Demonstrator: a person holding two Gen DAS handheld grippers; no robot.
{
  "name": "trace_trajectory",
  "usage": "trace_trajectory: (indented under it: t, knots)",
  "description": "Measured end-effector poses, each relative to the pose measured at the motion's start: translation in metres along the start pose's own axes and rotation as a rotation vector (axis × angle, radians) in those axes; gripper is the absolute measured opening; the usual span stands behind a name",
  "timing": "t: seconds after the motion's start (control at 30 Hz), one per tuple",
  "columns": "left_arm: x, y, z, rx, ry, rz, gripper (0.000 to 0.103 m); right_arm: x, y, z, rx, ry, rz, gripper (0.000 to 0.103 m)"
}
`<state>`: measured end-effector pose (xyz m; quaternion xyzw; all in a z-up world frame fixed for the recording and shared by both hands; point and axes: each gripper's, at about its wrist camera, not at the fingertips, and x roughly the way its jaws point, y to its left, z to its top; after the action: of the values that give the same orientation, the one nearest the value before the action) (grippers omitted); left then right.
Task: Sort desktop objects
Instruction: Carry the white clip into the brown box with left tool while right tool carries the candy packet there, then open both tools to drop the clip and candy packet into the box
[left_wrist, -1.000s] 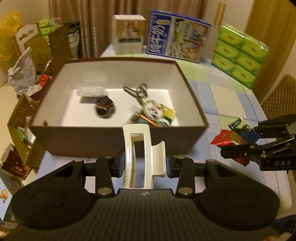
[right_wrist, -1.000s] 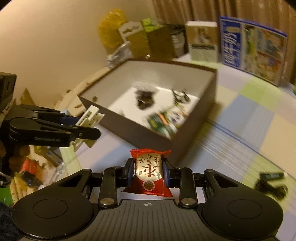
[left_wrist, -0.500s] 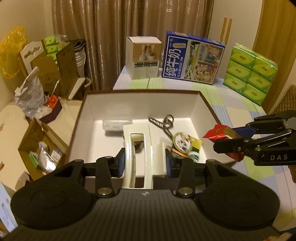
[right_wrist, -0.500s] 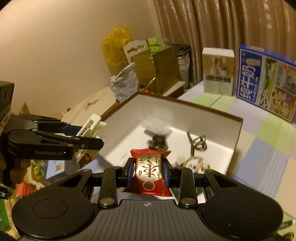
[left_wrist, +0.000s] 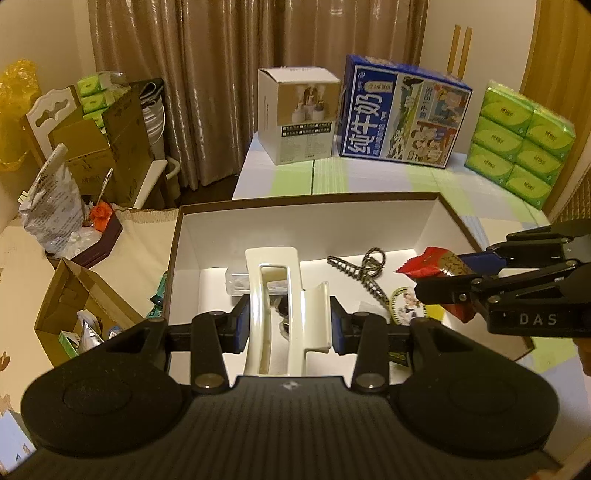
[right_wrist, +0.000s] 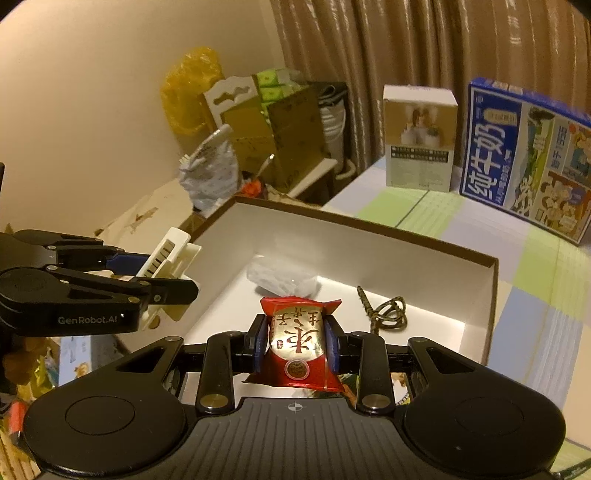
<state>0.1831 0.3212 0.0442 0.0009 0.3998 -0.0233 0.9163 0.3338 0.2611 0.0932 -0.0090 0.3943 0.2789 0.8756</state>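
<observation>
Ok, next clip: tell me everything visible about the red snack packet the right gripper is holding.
The red snack packet is a small foil pillow pack, glossy red with a gold panel bearing red characters, a round seal and crimped zigzag ends. It looks intact and puffy. The right gripper is shut on its middle, one pad on each side, nothing else touching it. It hangs above the open brown box, over the near right part.

— What's on my right wrist camera?
— My right gripper (right_wrist: 295, 345) clamps a red snack packet (right_wrist: 296, 350) over the brown box (right_wrist: 493, 295). At left, my left gripper (right_wrist: 173, 273) holds a white clip (right_wrist: 168, 254) above the box's near-left edge.
</observation>
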Motion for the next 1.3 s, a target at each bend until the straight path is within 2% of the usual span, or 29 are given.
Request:
trace_trajectory:
  t: [0.3, 0.63, 0.97, 1.3]
  knots:
    - [0.043, 0.012, 0.006, 0.013, 0.069, -0.015, 0.036, 0.031, -0.013, 0.007, 0.057, 0.052, -0.017, 0.029]
    - [0.107, 0.023, 0.001, 0.038, 0.243, 0.004, 0.036, 0.071, -0.027, 0.009, 0.117, 0.137, -0.027, 0.029]
    - [0.145, 0.029, -0.004, 0.038, 0.370, 0.002, 0.036, 0.097, -0.030, 0.009, 0.131, 0.194, -0.039, 0.029]
    - [0.144, 0.033, -0.005, 0.020, 0.377, -0.007, 0.036, 0.105, -0.024, 0.009, 0.127, 0.216, -0.031, 0.029]
